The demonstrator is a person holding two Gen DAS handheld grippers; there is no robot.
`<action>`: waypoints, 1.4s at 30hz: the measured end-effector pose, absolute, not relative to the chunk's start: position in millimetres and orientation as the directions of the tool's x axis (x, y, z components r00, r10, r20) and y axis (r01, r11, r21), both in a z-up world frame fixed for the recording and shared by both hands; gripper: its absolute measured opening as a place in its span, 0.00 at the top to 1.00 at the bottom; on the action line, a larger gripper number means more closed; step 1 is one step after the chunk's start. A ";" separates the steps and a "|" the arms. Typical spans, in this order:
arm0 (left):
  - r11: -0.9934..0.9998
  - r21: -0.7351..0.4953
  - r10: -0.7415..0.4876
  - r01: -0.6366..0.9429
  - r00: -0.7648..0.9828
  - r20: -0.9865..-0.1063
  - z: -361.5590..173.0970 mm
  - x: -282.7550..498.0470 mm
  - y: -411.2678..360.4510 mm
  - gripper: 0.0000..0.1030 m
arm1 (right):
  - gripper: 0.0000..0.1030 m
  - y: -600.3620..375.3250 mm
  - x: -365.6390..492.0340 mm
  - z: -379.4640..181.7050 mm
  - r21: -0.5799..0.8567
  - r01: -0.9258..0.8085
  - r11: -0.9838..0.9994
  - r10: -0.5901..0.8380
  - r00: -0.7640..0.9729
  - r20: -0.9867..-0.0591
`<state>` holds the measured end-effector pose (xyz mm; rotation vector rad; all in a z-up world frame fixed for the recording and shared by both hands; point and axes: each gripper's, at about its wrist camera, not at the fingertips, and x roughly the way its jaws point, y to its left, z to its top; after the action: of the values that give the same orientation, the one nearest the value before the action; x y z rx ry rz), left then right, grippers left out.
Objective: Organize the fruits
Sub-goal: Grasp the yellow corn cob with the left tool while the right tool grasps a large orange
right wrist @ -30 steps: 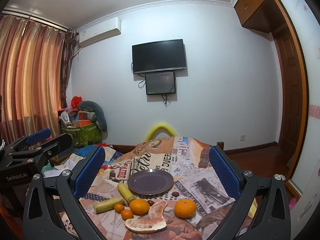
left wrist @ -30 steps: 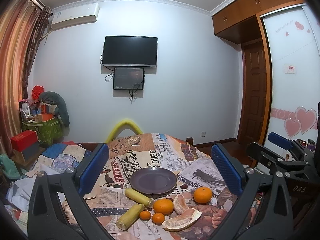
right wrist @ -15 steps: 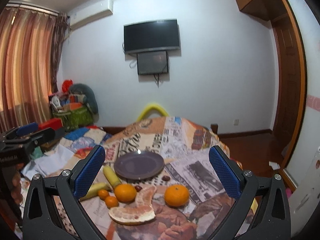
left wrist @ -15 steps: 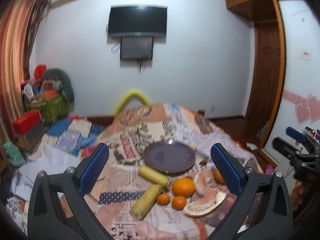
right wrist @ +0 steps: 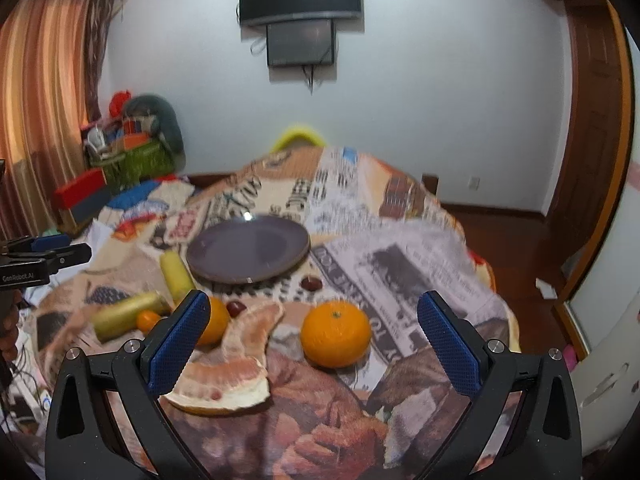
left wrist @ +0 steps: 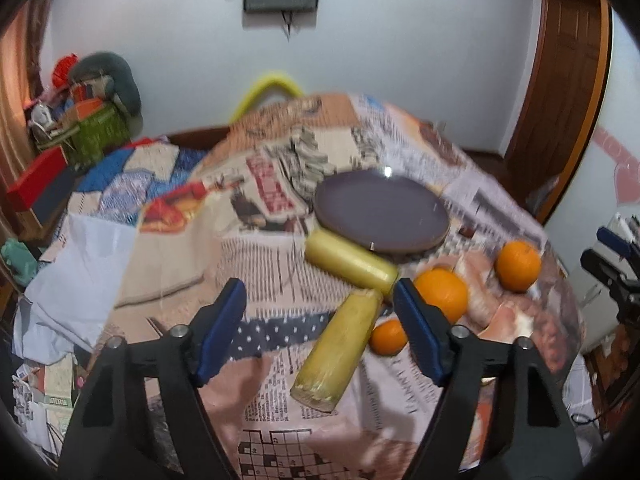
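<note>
The nearer yellow cane piece lies on the newspaper-print counter, just near of the empty purple plate, now lined up between the left tongs, which have dropped toward it. Their jaws have just been closing but touch nothing yet. The right tongs hang wide open, empty, framing a large orange. A first pickup looks imminent.

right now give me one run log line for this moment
left hand-held gripper: jaws just closing, nothing gripped, over yellow stick | right hand-held gripper: open over orange | plate: empty
</note>
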<state>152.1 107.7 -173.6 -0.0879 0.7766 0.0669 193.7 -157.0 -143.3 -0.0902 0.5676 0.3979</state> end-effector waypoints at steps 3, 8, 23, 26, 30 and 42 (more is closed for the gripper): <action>0.996 -0.059 -0.002 -0.063 0.662 -0.749 -193.7 162.7 109.8 0.36 | 0.04 -156.5 206.2 -158.8 0.026 -0.396 0.918 0.336 0.738 -0.585; 0.996 -0.089 -0.053 -0.030 0.601 -0.797 -219.2 170.2 111.0 0.41 | 0.12 -156.0 226.6 -184.6 0.036 -0.395 0.918 0.319 0.681 -0.659; 0.992 -0.129 -0.103 -0.009 0.545 -0.832 -249.7 187.2 104.9 0.42 | 0.22 -151.6 262.4 -221.2 0.090 -0.398 0.913 0.323 0.568 -0.757; 0.996 -0.090 -0.070 -0.010 0.546 -0.835 -251.9 192.3 99.8 0.42 | 0.22 -151.1 266.9 -223.7 0.106 -0.400 0.910 0.332 0.552 -0.765; 0.999 -0.041 -0.024 -0.018 0.551 -0.834 -255.5 198.3 93.4 0.42 | 0.24 -150.4 272.8 -226.6 0.123 -0.394 0.911 0.335 0.531 -0.778; 0.992 -0.099 -0.040 -0.076 0.559 -0.828 -245.9 201.9 105.0 0.62 | 0.37 -152.9 275.5 -227.0 0.121 -0.371 0.921 0.312 0.512 -0.800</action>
<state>201.9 105.0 -245.9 -0.1284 0.9778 0.0212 275.5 -152.9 -227.0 -0.0681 0.9478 0.4106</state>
